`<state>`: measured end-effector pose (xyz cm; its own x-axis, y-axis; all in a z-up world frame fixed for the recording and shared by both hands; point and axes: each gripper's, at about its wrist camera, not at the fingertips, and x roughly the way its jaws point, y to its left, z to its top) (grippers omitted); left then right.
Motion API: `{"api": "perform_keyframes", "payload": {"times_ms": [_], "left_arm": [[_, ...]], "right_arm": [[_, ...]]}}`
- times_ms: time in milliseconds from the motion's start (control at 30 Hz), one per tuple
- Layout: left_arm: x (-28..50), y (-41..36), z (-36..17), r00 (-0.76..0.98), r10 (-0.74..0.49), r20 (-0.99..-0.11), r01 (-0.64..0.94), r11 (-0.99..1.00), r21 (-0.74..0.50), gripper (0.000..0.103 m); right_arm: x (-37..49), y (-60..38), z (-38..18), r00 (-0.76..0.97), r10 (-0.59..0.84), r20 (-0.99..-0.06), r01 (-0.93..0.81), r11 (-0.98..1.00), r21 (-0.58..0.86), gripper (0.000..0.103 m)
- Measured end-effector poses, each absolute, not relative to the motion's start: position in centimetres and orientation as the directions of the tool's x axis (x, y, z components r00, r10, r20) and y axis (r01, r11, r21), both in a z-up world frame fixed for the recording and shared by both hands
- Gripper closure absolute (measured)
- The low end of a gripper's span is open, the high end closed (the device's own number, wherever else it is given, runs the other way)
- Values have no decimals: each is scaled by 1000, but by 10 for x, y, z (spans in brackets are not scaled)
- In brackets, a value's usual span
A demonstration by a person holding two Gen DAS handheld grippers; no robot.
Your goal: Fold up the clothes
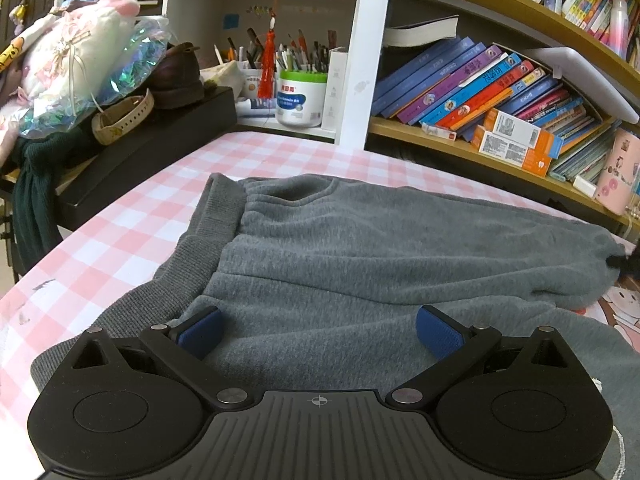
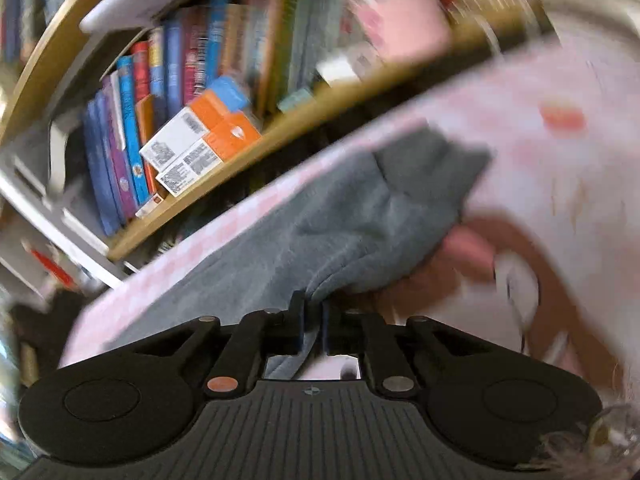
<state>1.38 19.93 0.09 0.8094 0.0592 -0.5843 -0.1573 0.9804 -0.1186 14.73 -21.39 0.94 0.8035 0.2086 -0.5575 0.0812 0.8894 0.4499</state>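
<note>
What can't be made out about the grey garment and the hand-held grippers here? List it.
- Right wrist view: motion blur smears the grey garment and the shelf books.
- Left wrist view: the left hand-held gripper covers the garment's near hem.
- Left wrist view: the right hand-held gripper is nearly cut off at the frame's right edge.

Bare checked counter (image 1: 132,216) lies open at ten o'clock of the grey garment (image 1: 360,248); a black box (image 1: 160,148) and bookshelf (image 1: 480,144) block beyond.
</note>
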Motion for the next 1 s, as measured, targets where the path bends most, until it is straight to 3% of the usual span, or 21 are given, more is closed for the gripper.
{"api": "perform_keyframes", "payload": {"times_ms": [67, 167, 267, 300, 367, 567, 733, 1000], "left_arm": [[14, 199, 1, 809, 59, -585, -157, 981, -118, 0], [14, 199, 0, 807, 62, -587, -157, 981, -113, 0], [14, 199, 0, 807, 63, -587, -157, 981, -111, 0], [14, 198, 0, 806, 63, -588, -157, 981, -110, 0], [15, 197, 0, 804, 66, -590, -158, 982, -105, 0], [16, 196, 0, 801, 74, -595, -157, 983, -90, 0], [17, 194, 0, 795, 84, -600, -158, 985, -72, 0], [20, 186, -2, 777, 120, -618, -160, 987, -11, 0]], "right_arm": [[149, -207, 19, 824, 183, -535, 47, 920, 388, 96], [156, -210, 14, 786, 185, -590, 81, 915, 395, 95], [156, -219, 5, 754, 199, -627, 98, 909, 406, 85], [150, -222, 7, 758, 202, -620, 95, 906, 412, 73], [136, -229, 11, 767, 205, -608, 89, 905, 417, 66], [65, -230, 31, 786, 261, -560, -59, 934, 352, 62], [0, -216, 31, 805, 246, -540, -190, 969, 158, 60], [-64, -211, 18, 823, 176, -540, -263, 961, -87, 60]]}}
